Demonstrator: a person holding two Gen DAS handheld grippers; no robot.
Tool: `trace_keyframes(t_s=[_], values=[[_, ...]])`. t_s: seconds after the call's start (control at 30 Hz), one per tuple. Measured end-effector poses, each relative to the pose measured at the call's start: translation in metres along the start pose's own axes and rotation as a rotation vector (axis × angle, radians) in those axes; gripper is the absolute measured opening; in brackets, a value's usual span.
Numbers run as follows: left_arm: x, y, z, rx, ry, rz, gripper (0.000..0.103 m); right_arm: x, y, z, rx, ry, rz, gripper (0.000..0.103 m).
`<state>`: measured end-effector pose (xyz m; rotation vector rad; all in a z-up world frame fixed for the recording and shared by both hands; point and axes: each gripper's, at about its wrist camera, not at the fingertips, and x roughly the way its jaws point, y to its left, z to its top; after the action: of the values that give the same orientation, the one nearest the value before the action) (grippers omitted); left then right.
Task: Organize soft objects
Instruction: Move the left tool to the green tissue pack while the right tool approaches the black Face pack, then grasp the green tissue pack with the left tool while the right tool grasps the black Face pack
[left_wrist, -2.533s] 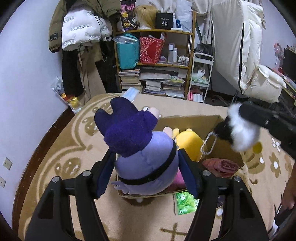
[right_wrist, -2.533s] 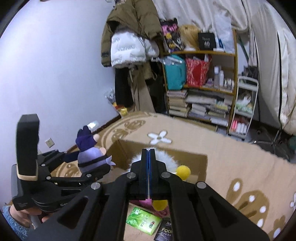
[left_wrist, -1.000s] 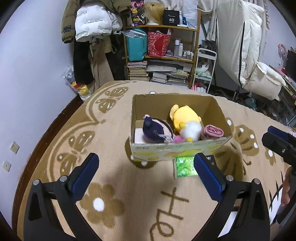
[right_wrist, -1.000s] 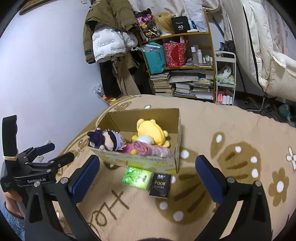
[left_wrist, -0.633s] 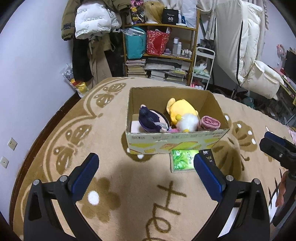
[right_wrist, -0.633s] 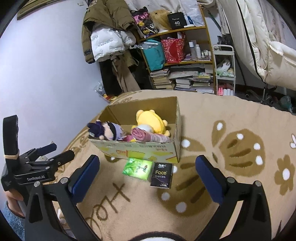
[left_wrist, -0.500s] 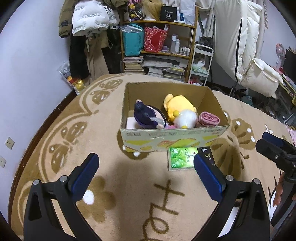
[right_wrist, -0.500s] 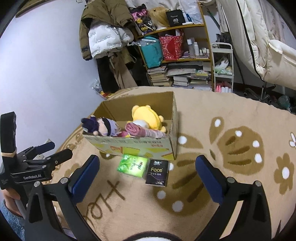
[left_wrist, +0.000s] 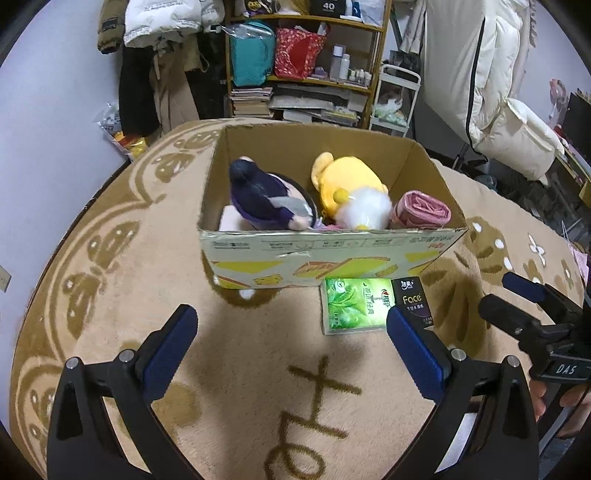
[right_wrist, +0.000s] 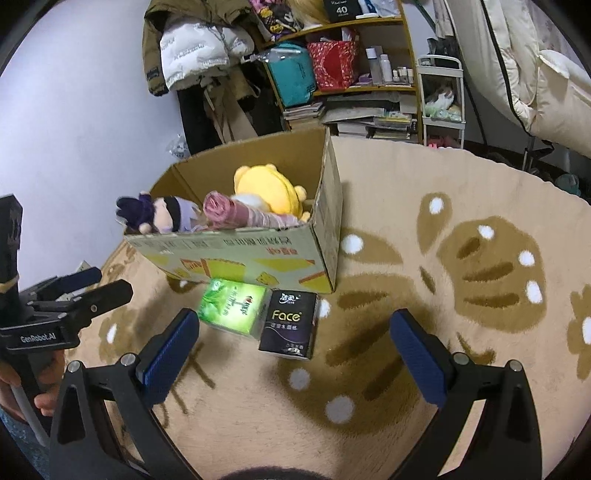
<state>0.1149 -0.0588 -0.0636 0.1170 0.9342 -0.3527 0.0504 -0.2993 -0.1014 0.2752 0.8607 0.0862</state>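
Left wrist view: left tool (left_wrist: 291, 345) spread wide, holding nothing, above the rug (left_wrist: 258, 369). Right wrist view: right tool (right_wrist: 293, 349) likewise spread and empty. Just beyond lie two packs side by side, touching: green pack (left_wrist: 354, 304) on the left, black pack (left_wrist: 413, 300) on the right, both against the near wall of the box (left_wrist: 332, 254). Inside the box: purple doll (left_wrist: 266, 201) left, yellow plush (left_wrist: 347, 181) centre, white pom (left_wrist: 367, 212), pink roll (left_wrist: 421, 210) right. Judged risk: the packs touch, so closing on one may drag or pinch the other; slick wrap could slip; lowering into the crowded box may catch its rim.
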Motion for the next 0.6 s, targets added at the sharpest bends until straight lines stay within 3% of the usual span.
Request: trace_keyframes(t_s=[0.6], values=[[0.048,-0.025,0.012,0.061,0.07,-0.043,0.101,0.04,-0.002,-0.011,-0.057,0.069,-0.049,0.103]])
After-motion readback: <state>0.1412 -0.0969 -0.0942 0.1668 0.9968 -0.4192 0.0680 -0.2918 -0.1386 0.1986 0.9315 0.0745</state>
